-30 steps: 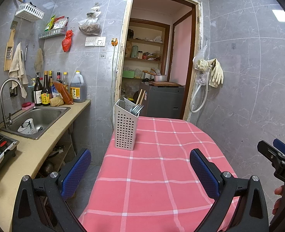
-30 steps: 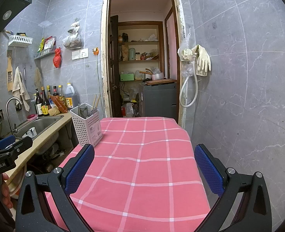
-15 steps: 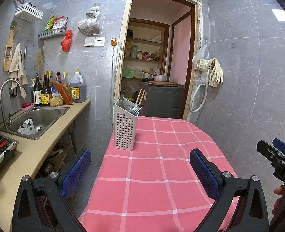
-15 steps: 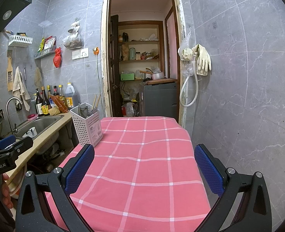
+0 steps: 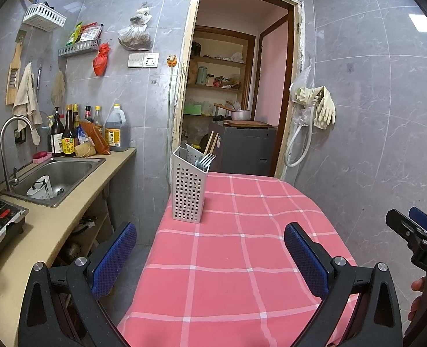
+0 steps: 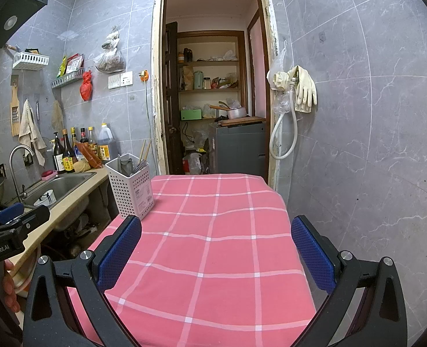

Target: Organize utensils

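1. Nearest to you, your left gripper (image 5: 210,248) hangs over the near end of the pink checked cloth (image 5: 230,260), its jaws spread wide with nothing between the blue pads (image 5: 113,256).
2. Beside it, your right gripper (image 6: 216,243) sits over the same cloth, jaws likewise wide apart and empty; its blue pads (image 6: 311,253) frame bare cloth.
3. Each gripper shows at the edge of the other's view: the right one at the far right of the left camera, the left one at the far left of the right camera, with your fingers on the handles.
4. Further along, at the left edge of the cloth-covered counter (image 6: 219,190), the white perforated utensil holder (image 5: 188,192) stands upright, well apart from both grippers.
5. Inside the holder, forks (image 5: 206,160) lean with tines up toward the right side, and wooden chopsticks (image 5: 212,141) stick out behind them. A divider splits the holder, but you cannot tell exactly which compartment each sits in.
6. Left of the holder, across a gap, the kitchen worktop carries a steel sink (image 5: 57,177) with a white cup (image 5: 41,192) lying in it, and bottles (image 5: 68,133) stand along the wall behind.
7. Farthest off, an open doorway (image 6: 213,86) shows pantry shelves, and rubber gloves (image 6: 304,88) hang on the tiled wall to its right.
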